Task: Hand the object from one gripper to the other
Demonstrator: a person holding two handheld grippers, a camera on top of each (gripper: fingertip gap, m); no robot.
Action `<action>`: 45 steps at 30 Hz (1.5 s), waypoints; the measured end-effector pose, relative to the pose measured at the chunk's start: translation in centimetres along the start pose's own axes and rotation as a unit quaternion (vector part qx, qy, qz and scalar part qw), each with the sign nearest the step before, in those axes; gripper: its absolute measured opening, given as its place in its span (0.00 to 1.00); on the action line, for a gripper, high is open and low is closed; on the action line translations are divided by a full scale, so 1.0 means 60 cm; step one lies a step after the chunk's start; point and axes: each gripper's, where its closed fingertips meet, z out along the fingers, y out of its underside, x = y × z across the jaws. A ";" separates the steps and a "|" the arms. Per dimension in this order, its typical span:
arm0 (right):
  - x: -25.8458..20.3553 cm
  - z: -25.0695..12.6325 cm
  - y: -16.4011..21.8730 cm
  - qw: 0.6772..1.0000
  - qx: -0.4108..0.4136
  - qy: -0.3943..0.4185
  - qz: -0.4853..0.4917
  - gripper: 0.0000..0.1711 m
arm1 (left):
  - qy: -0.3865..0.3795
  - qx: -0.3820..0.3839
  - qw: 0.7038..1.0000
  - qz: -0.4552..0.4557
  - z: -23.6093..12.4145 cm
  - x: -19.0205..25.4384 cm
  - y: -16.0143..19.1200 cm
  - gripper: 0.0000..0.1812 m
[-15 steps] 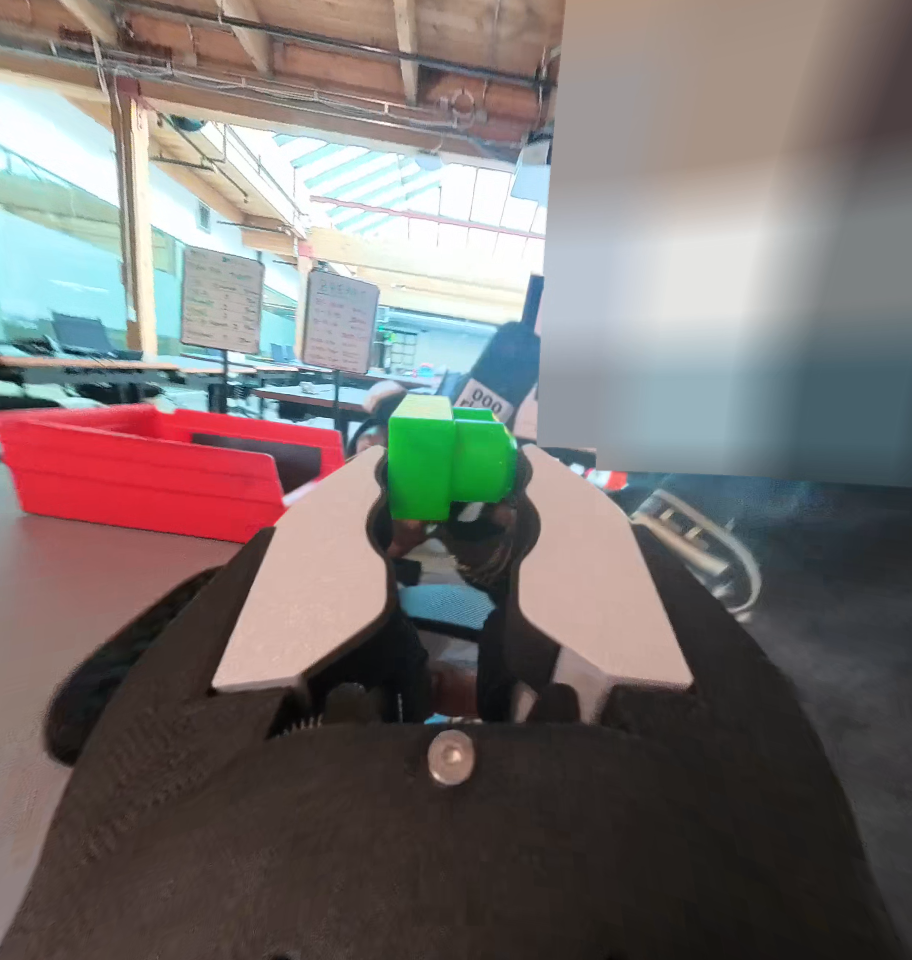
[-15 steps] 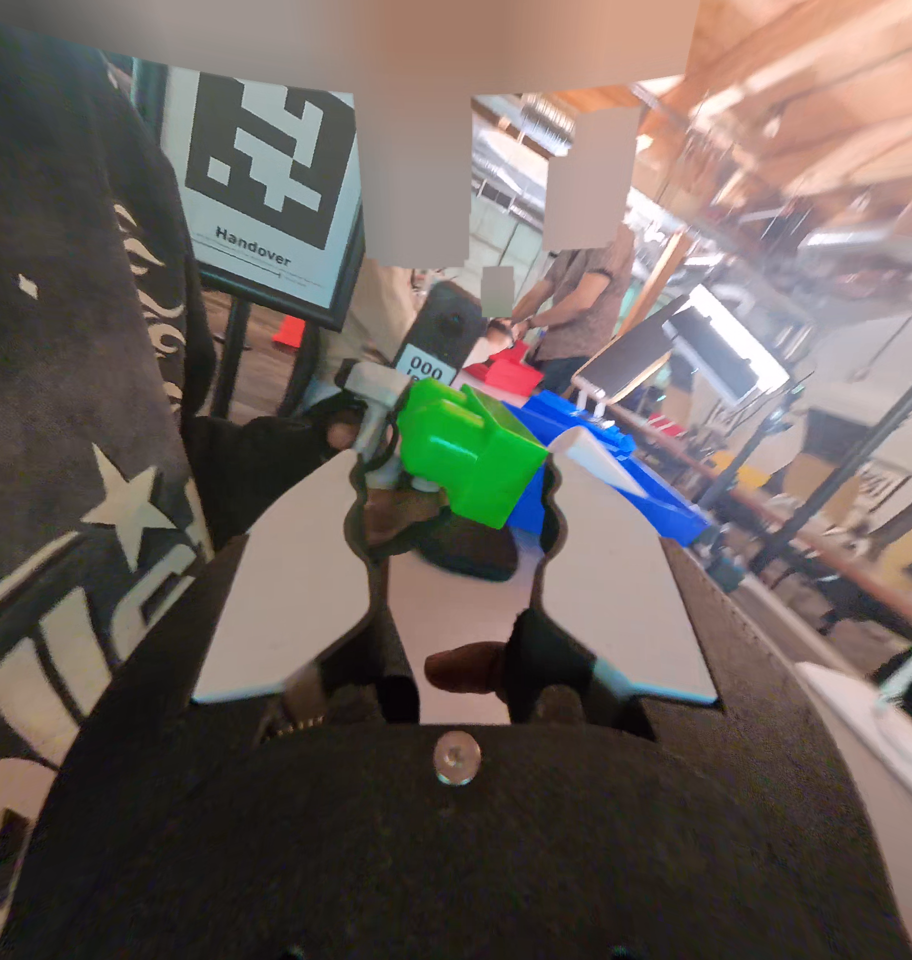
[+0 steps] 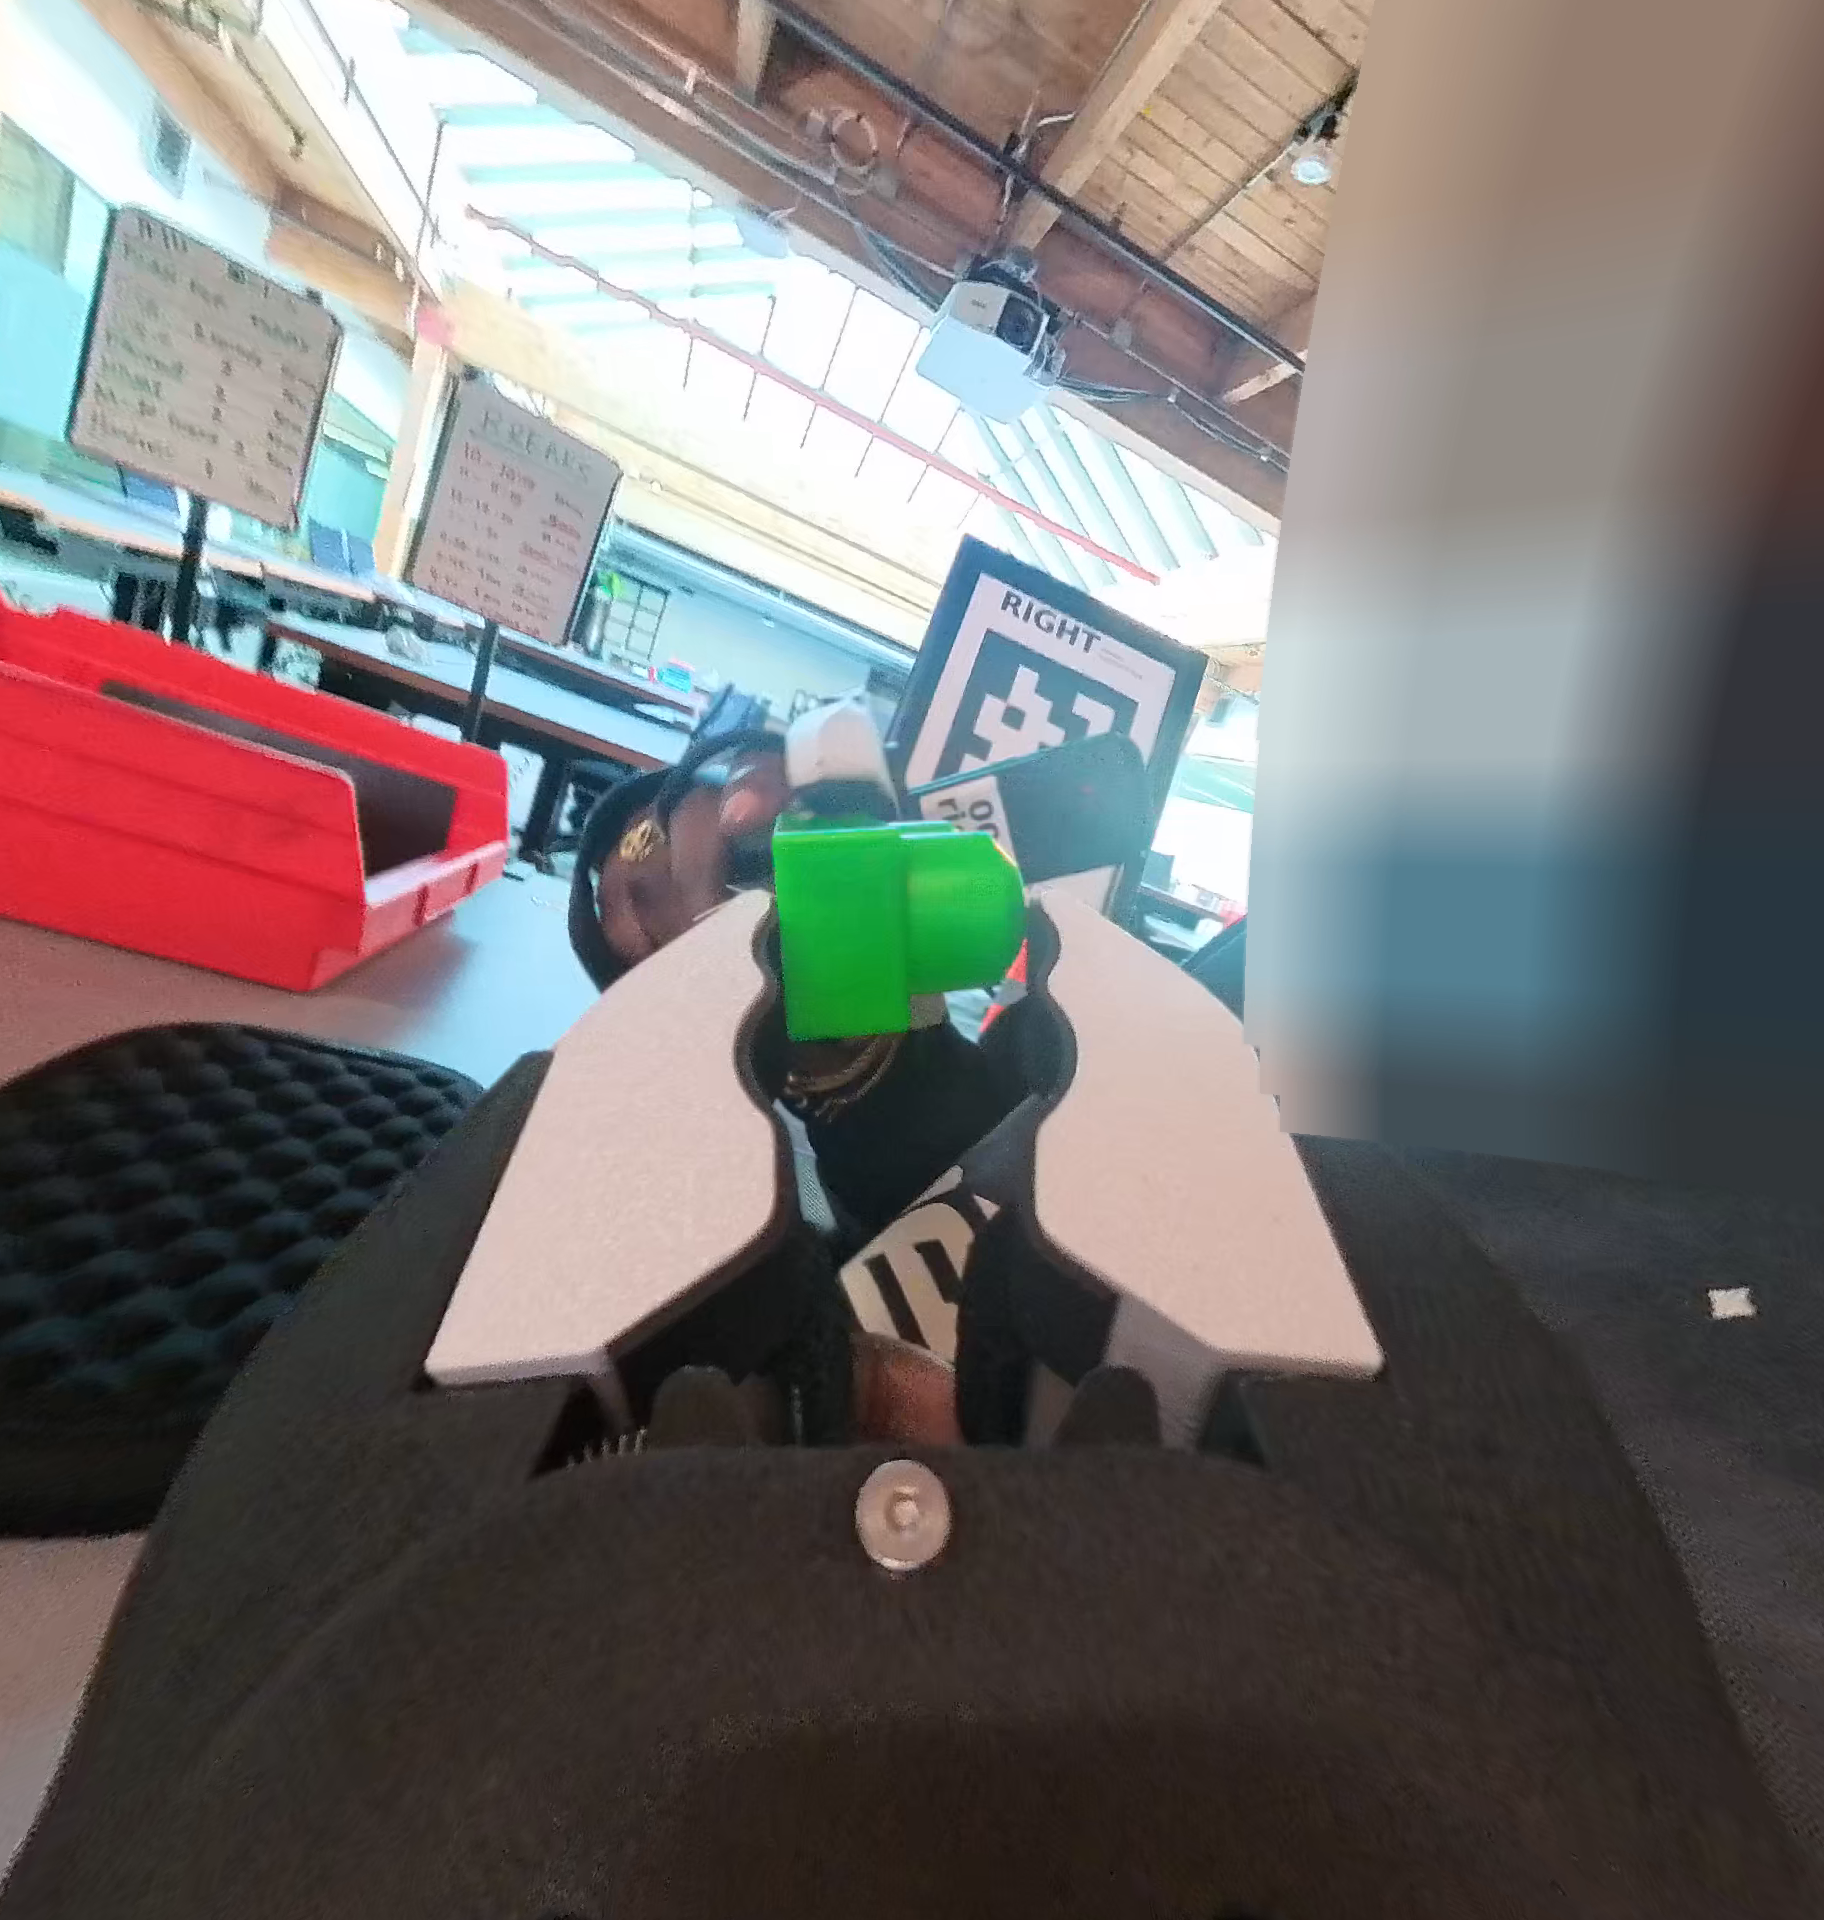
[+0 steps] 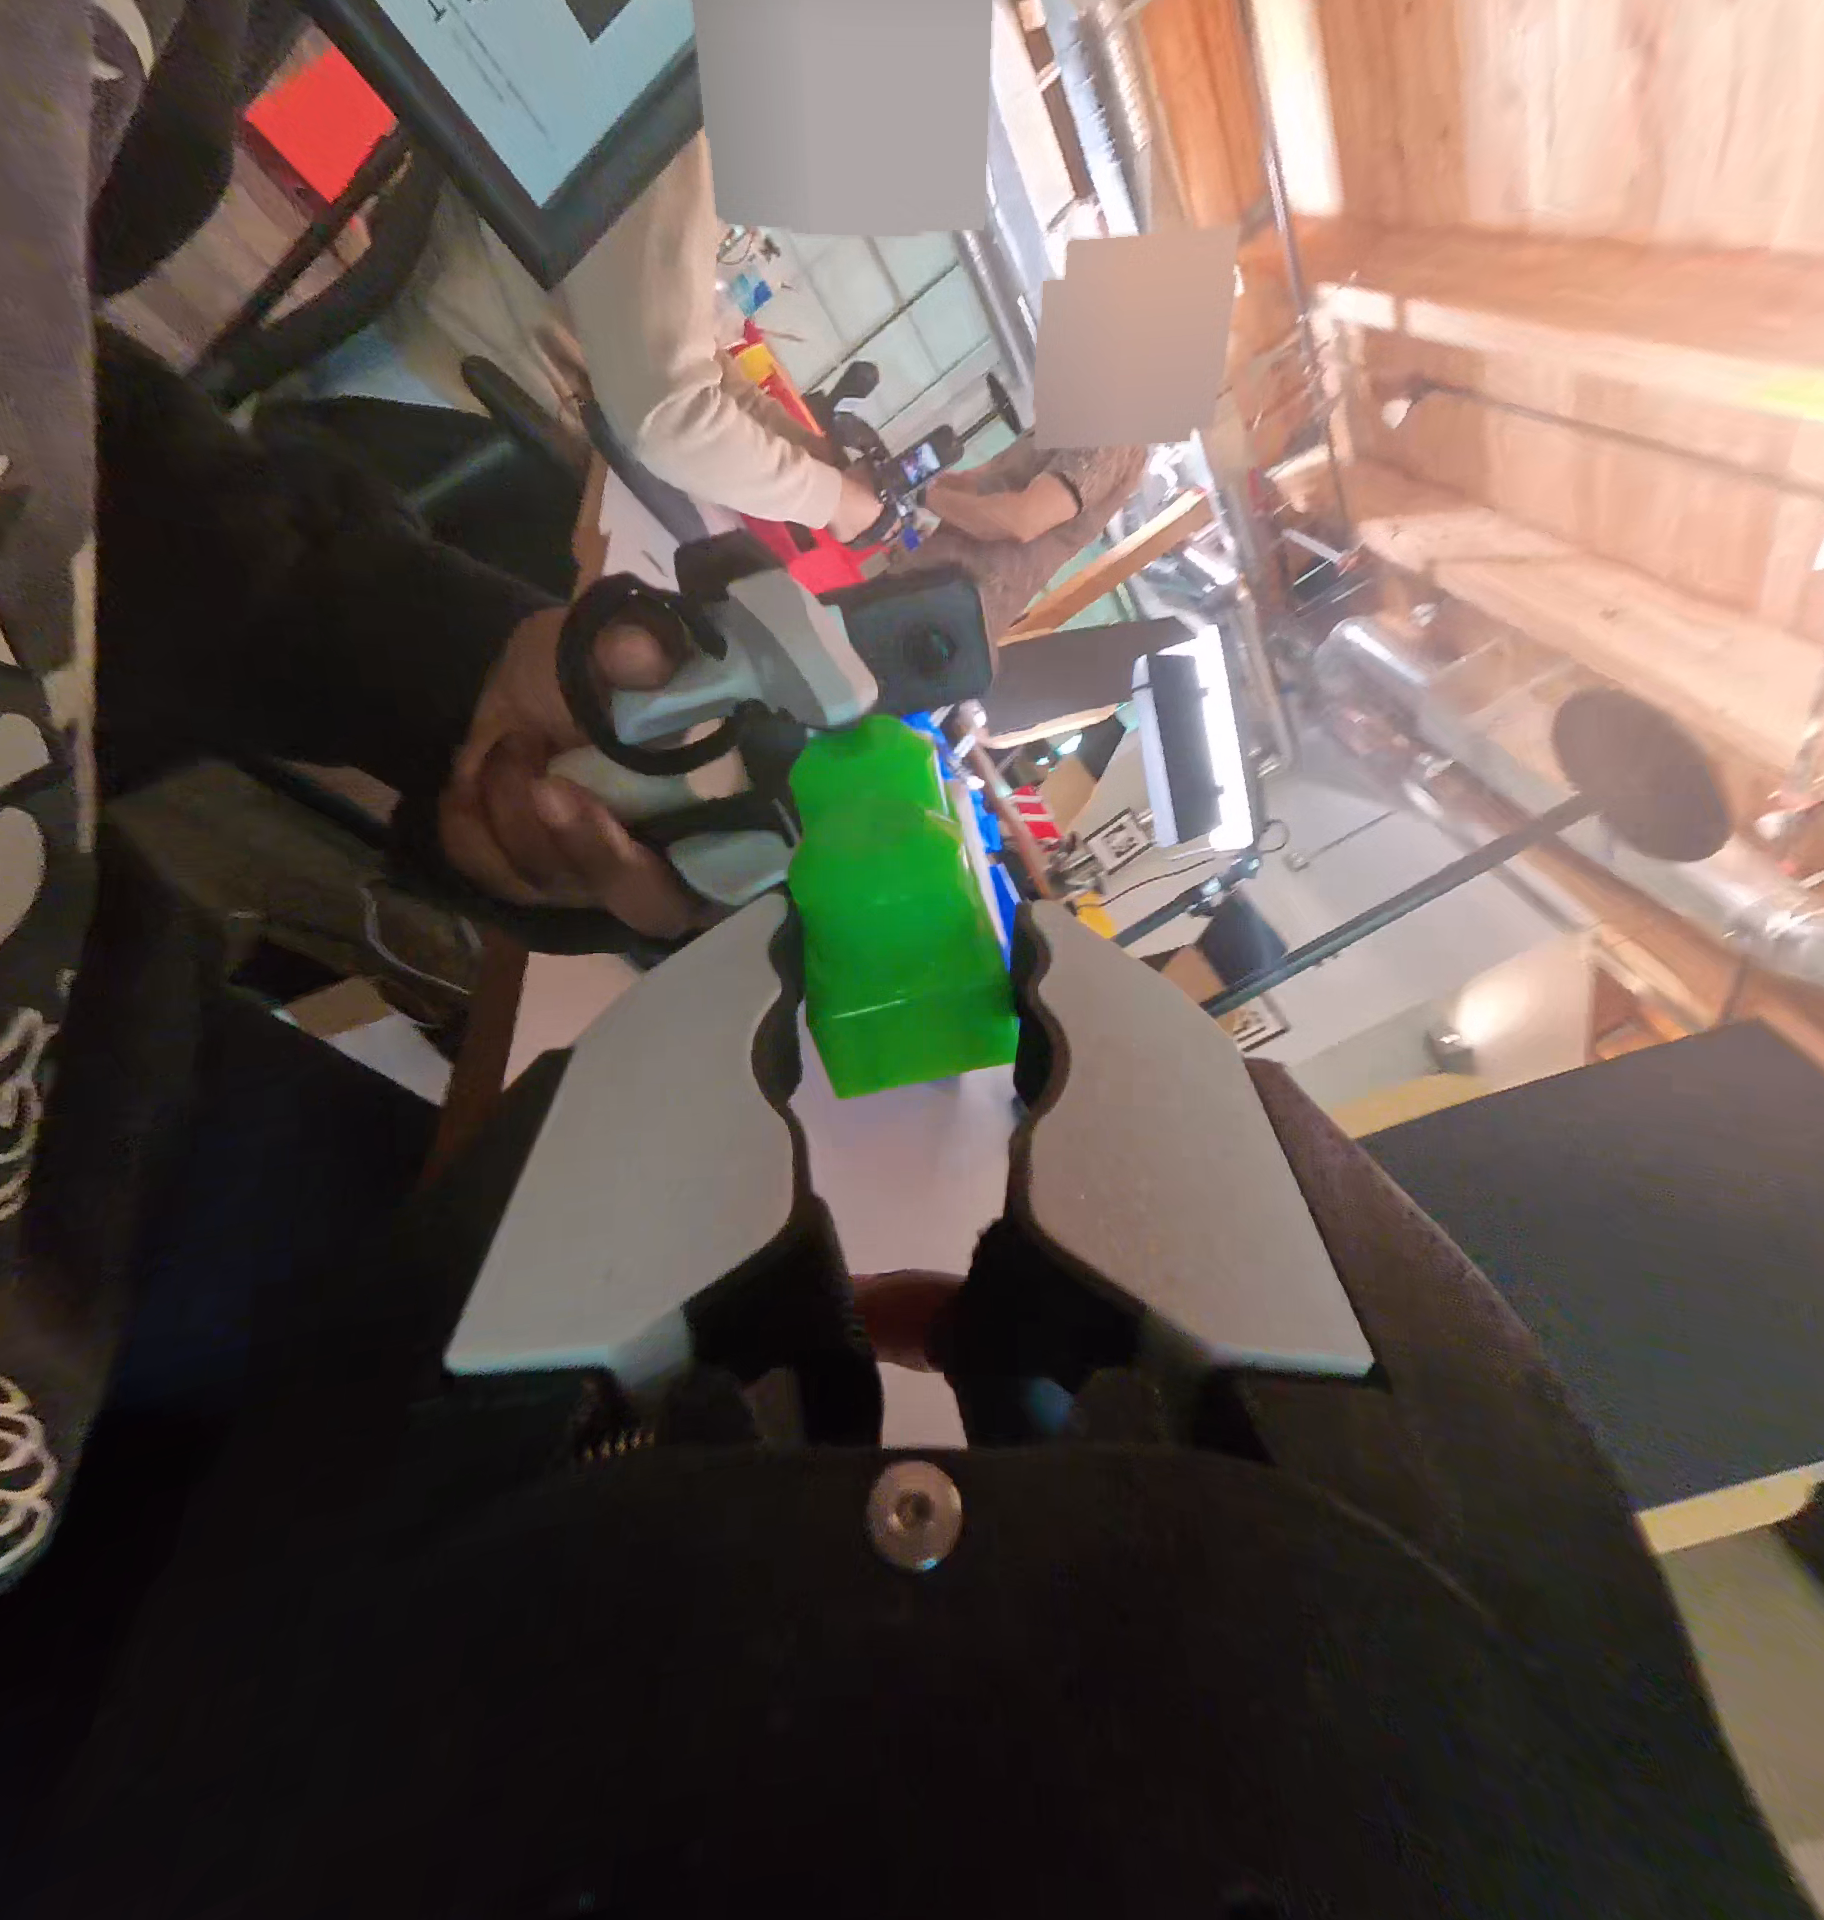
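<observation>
- We are working in a timber-roofed workshop, a red plastic bin [image 3: 212,821] lying at nine o'clock.
- The bright green stepped plastic block [image 4: 892,914] is hanging in mid-air between both grippers; it looks light, rigid and slick.
- The left gripper [image 3: 892,935] is pinching its narrow end; the right gripper [image 4: 897,961] is closing around its wider flat sides, contact unclear.
- In the right wrist view its long axis is pointing toward twelve o'clock.

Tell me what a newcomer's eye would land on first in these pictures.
The bright green block grabs the eye first, in mid-air at the centre of both views with the left gripper and right gripper meeting on it. Next comes the red bin on the table at the left of the left wrist view.
</observation>
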 end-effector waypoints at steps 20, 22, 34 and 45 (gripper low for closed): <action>-0.003 0.001 -0.001 0.924 0.056 -0.109 0.362 0.22 | -0.111 -0.011 0.974 0.195 -0.005 -0.021 -0.009 0.22; 0.005 -0.001 -0.005 0.949 0.075 -0.074 0.298 0.33 | -0.095 0.015 0.989 0.116 -0.008 -0.023 -0.018 0.22; 0.019 0.011 0.000 0.993 0.012 0.075 -0.090 0.50 | -0.029 0.048 0.997 -0.045 -0.005 -0.025 -0.017 0.22; 0.019 0.013 -0.005 0.996 0.008 0.066 -0.057 0.28 | -0.039 0.049 0.997 0.036 0.000 -0.014 -0.017 0.27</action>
